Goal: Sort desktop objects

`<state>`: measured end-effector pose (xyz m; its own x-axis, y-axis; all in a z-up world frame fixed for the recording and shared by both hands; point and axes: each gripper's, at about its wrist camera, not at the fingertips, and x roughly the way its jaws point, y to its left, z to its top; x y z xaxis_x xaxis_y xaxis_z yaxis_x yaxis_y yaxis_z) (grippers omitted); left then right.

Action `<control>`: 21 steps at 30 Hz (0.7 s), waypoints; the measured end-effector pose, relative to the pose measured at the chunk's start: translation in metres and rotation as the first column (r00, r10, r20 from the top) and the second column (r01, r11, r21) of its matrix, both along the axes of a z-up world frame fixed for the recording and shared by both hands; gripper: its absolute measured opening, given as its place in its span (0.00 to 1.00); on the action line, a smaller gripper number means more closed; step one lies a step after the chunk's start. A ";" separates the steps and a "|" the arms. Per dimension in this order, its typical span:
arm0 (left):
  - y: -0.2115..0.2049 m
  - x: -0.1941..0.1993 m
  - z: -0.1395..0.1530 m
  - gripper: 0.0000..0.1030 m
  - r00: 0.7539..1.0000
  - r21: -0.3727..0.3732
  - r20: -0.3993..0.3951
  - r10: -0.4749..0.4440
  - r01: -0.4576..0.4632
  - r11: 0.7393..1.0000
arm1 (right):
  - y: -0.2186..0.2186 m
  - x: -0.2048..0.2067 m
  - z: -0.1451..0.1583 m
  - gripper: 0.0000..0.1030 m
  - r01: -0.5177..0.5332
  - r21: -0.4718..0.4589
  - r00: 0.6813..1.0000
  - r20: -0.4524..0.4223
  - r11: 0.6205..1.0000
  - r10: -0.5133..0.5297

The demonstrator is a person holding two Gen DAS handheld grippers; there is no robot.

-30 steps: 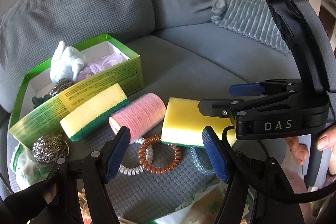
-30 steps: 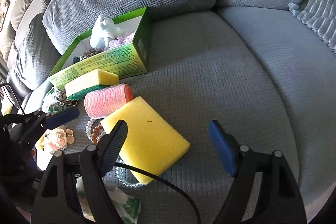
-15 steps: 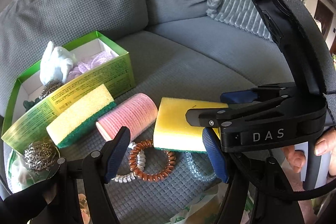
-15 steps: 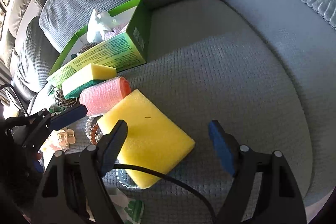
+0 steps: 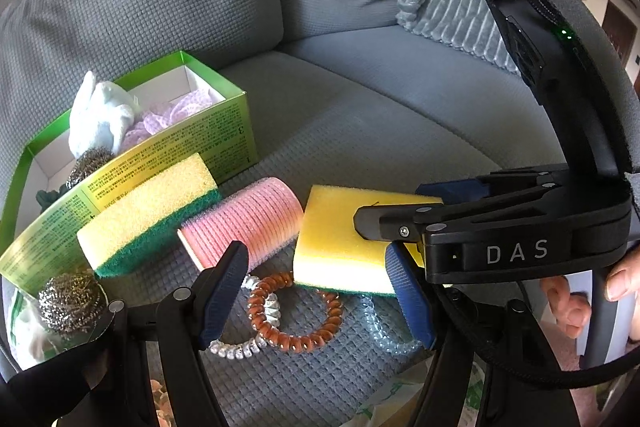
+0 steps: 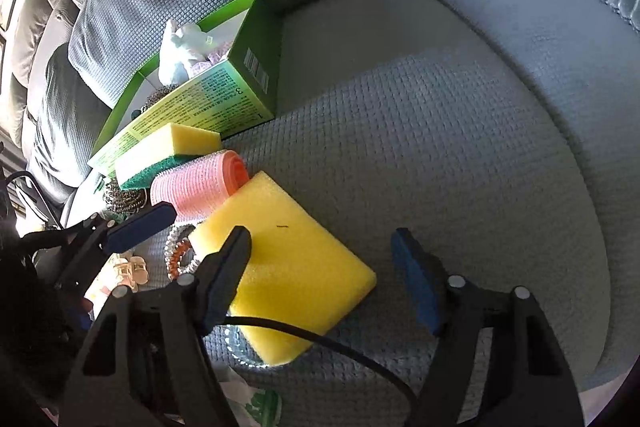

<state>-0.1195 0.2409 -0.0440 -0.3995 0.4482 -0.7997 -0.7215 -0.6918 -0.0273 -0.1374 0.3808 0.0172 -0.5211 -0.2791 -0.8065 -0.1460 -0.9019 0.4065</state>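
right gripper [image 6: 320,279] jaws wide, straddling yellow sponge [image 6: 296,279] flat on sofa seat [image 6: 440,147] — lined up to grab | left gripper [image 5: 316,291] spread, holding nothing, above brown hair tie [image 5: 296,311] | green box [image 5: 192,155] near — likely destination

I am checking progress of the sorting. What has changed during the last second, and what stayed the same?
The right gripper moved in over the large yellow sponge, open, one finger above it; nothing is grasped yet. The left gripper eased closer to the brown spiral hair tie, also open. The pink roller, small sponge and green box stayed in place.
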 end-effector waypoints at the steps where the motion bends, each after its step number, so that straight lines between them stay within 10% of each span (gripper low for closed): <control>1: 0.001 0.000 -0.001 0.70 1.000 -0.001 -0.002 -0.002 0.002 1.000 | 0.000 0.000 0.000 0.61 -0.003 -0.013 1.000 0.000 1.000 0.003; 21: 0.005 0.001 -0.002 0.70 1.000 -0.013 0.015 0.014 -0.014 1.000 | -0.002 -0.002 -0.001 0.51 0.036 -0.090 0.998 0.051 0.995 -0.031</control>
